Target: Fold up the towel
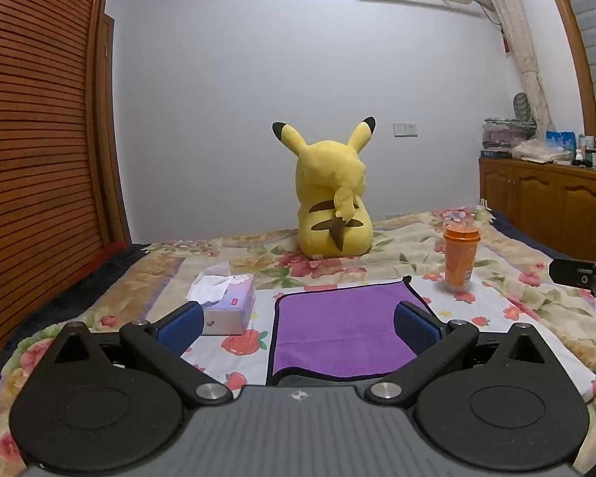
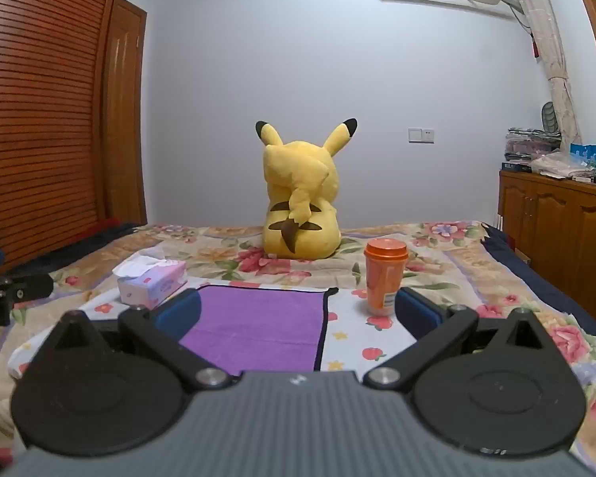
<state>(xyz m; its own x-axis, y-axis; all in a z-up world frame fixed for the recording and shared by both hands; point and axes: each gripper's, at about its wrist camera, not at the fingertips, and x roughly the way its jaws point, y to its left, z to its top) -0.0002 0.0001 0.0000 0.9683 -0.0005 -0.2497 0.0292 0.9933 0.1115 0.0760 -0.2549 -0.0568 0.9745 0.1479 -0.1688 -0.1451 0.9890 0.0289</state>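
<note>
A purple towel [image 1: 337, 326] with a dark border lies flat on the flowered bedspread; it also shows in the right wrist view [image 2: 258, 326]. My left gripper [image 1: 298, 328] is open, held above the towel's near left part, its blue pads [image 1: 178, 328] wide apart. My right gripper [image 2: 298, 316] is open above the towel's near right edge, blue pads [image 2: 177, 314] apart. Neither holds anything. The right gripper's body shows at the right edge of the left wrist view [image 1: 588, 278].
A tissue box [image 1: 226, 306] sits left of the towel, an orange lidded cup [image 1: 459, 258] right of it. A yellow plush toy [image 1: 331, 202] sits at the far side of the bed. A wooden wardrobe [image 1: 31, 159] stands left, a cabinet [image 1: 548, 194] right.
</note>
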